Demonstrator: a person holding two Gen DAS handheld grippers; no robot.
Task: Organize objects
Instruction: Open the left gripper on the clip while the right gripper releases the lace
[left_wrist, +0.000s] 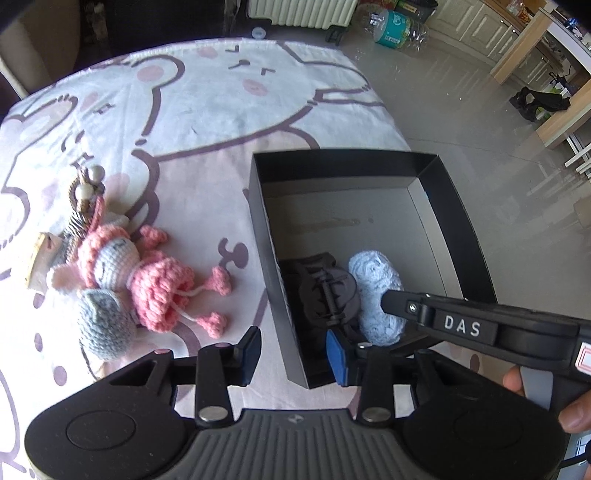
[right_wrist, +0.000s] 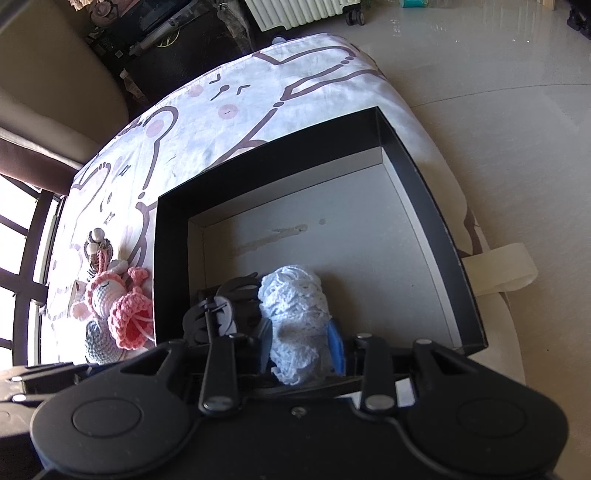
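**Blue yarn piece going into the box, crochet toys still waiting**

Jaws of the right gripper (right_wrist: 301, 347) are clamped on a pale blue crocheted yarn bundle (right_wrist: 295, 317), one pad on each flank, and hold it low inside the open black cardboard box (right_wrist: 424, 206), near its front wall. Whether the bundle already rests on the grey floor of the box cannot be told. Just beside it, touching or nearly so, lies a black plastic claw hair clip (left_wrist: 325, 291), already in the box.

Jaws of the left gripper (left_wrist: 295, 354) stand apart with nothing between them; they straddle the box's near left corner, one blue pad outside the wall and one over the inside.

Left of the box, on the counter covered by a white cloth printed with pink cartoon bears (left_wrist: 207, 110), lie the things not yet stowed: a grey crocheted toy (left_wrist: 105, 328), a pink-and-white crocheted doll (left_wrist: 147, 273) lying on its side, and behind them a beaded, braided charm (left_wrist: 86, 192) with a small cork-like piece (left_wrist: 40, 266) at the far left.

By my judgement the job is partly done: one item stowed, a second about to be released, and the cluster on the cloth left to move. Most of the box floor is bare, so room remains.
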